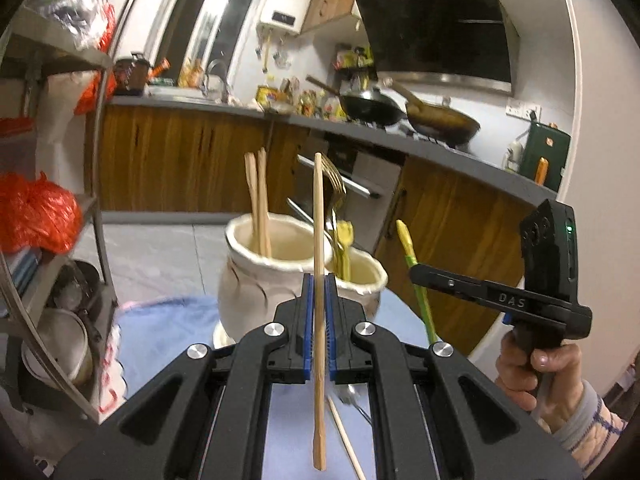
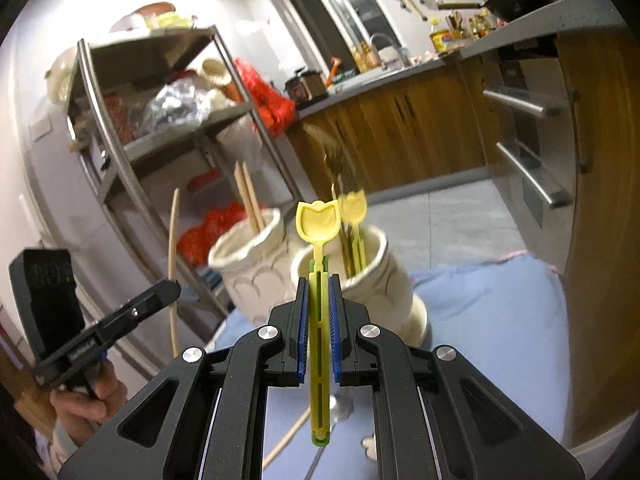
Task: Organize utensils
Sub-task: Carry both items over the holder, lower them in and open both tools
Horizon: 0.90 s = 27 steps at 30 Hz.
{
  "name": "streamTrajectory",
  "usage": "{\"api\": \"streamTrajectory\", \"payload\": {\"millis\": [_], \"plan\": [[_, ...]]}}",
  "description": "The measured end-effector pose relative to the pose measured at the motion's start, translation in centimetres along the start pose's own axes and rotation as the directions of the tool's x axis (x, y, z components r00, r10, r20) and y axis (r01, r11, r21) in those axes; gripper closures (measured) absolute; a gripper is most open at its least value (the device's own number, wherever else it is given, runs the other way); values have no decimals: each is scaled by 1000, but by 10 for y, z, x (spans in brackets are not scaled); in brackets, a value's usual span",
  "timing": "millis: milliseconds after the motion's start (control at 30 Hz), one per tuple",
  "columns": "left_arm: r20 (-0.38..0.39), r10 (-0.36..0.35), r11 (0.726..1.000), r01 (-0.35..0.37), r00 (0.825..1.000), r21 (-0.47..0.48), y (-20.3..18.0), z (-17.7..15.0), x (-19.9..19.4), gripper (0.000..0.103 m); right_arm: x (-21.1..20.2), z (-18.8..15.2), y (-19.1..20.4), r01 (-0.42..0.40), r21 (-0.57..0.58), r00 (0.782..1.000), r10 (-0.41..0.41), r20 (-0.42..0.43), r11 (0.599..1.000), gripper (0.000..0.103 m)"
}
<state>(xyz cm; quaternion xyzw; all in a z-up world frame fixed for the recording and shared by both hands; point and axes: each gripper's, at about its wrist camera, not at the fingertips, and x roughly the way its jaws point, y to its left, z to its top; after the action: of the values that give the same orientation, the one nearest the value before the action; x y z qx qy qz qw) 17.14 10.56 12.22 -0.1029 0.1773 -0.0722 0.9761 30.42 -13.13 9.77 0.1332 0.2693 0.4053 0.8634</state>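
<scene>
Kitchen, blue-clothed table [image 1: 168, 332] | left tool [image 1: 319, 292] clenching chopstick [image 1: 319, 240] | right tool [image 2: 319, 300] gripping yellow spoon [image 2: 318, 220] | next, probably: lowering each into jars [image 1: 276, 264] at 12 o'clock

Left tongs [image 1: 319, 288]: matte black plastic frame, two forked link arms on each side, four round silver screw heads at the pivots.
Left pads [image 1: 307, 320]: blue ribbed strips lining the inner faces of the fingers.
Right tongs [image 2: 319, 292]: same black frame, same silver screws, blue pads.
Right tongs from the side: black pistol-style handle, pale lettering on the bar, black box on top with a small green light.
Right hand [image 1: 528, 376]: sleeve cuff grey, then pale knit with blue pattern.
Left hand [image 2: 86, 400]: sleeve unclear.
</scene>
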Motion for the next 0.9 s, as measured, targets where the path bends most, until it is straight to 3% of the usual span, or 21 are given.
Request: {"api": "streamTrajectory", "payload": {"millis": [267,533,900], "plan": [[90,40,999,-43,995,30,-1,28,8,98,5,23,-3,-39,20,996,38,82,999,93],[156,45,999,-46,987,0,6,46,19,98,14,35,-12,-86,63,988,77,136,994,93],[336,44,999,-34,941,-35,7,70,22,98,25,45,-10,-137,71,969,118,218,988,93]]}}
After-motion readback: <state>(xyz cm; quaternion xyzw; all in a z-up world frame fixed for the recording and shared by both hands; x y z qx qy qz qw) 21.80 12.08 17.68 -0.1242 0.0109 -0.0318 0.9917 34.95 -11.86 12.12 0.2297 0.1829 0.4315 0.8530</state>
